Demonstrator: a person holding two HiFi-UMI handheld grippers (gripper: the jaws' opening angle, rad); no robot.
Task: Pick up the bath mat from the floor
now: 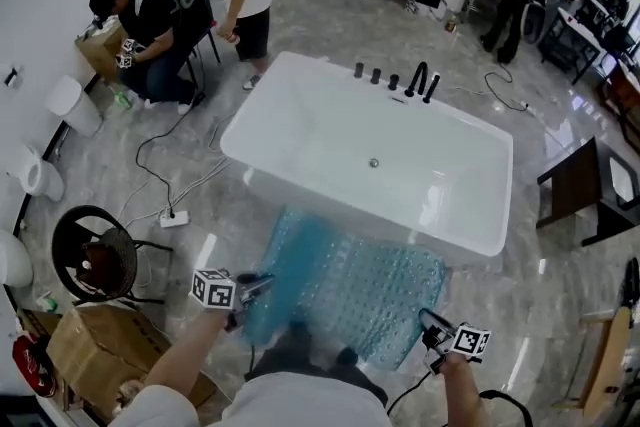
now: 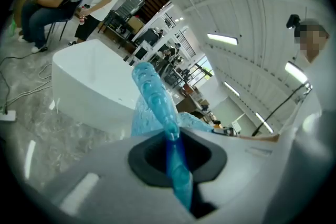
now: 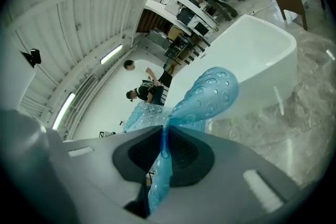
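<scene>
Marble floor (image 1: 560,305) in front of the white bathtub (image 1: 330,135) is where our blue bath mat (image 1: 350,280) hangs, near edge partly hidden behind our body and blurry on the left. We've got the left gripper (image 1: 262,285) and right gripper (image 1: 432,325) each clamped on a near corner, so its long side runs across between them, along the tub's near wall. Floor's bare on the right; a power strip (image 1: 174,218) lies left.

The glossy grey marbled floor (image 1: 560,315) carries a white freestanding bathtub (image 1: 292,87) in the middle of the room. A white power strip (image 1: 174,218) lies on it to the tub's left with cables trailing off. A brown cardboard box (image 1: 95,345) and a dark wooden chair (image 1: 580,185) stand well apart on opposite sides.
</scene>
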